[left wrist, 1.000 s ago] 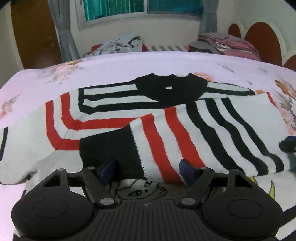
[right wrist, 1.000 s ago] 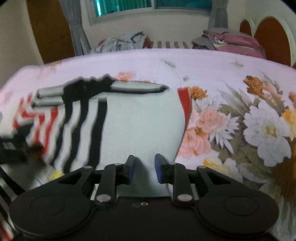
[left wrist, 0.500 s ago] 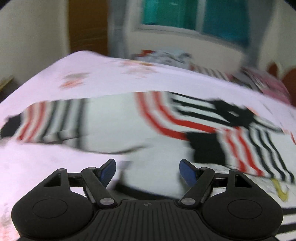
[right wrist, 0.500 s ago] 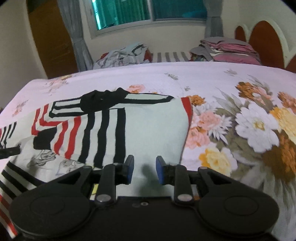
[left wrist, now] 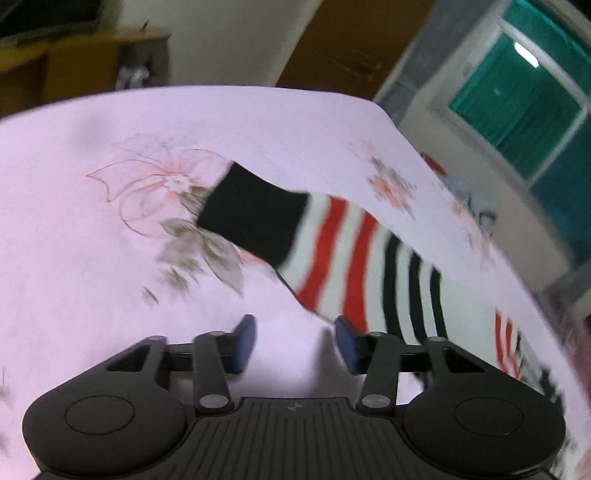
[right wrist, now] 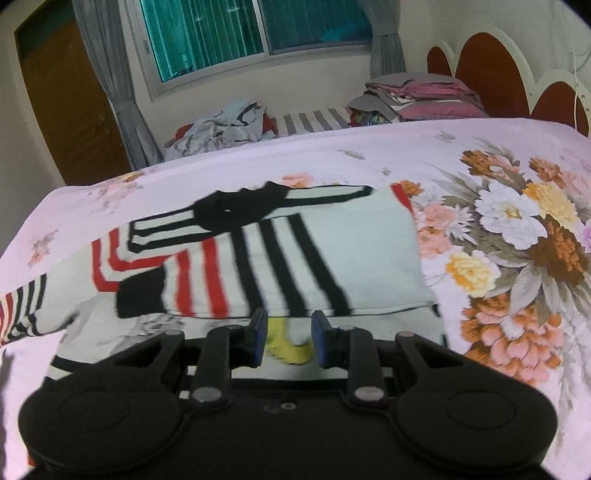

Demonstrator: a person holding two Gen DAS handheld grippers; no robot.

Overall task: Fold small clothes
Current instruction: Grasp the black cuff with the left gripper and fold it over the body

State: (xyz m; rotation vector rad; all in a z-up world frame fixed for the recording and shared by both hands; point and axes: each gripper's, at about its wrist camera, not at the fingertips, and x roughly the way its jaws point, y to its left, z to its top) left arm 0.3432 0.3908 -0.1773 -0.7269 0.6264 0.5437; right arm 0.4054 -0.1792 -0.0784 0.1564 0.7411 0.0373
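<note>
A striped sweater (right wrist: 258, 258) is lying spread on a pink floral bedsheet (right wrist: 498, 229), its body white with black and red bands. One sleeve is lying folded across the chest, its black cuff (right wrist: 140, 295) resting on the white front panel; the other sleeve (left wrist: 351, 258) is stretching out flat over the sheet, ending in a black cuff (left wrist: 255, 218) beside a printed flower.

The left gripper (left wrist: 293, 341) is hovering over bare sheet just beside the outstretched sleeve's lower edge (the view is tilted and motion-blurred); its jaws are closing, with only sheet showing in the gap between the blue pads (left wrist: 245, 341) and no cloth pinched.

The right gripper (right wrist: 288, 339) is hanging above the sweater's lower front, where a yellow print is showing through the gap; its jaws are standing narrowly apart, and nothing is gripped.

Beyond the bed, a heap of loose clothes (right wrist: 221, 125) and a stack of folded laundry (right wrist: 421, 96) are sitting below a curtained window (right wrist: 251, 33).
</note>
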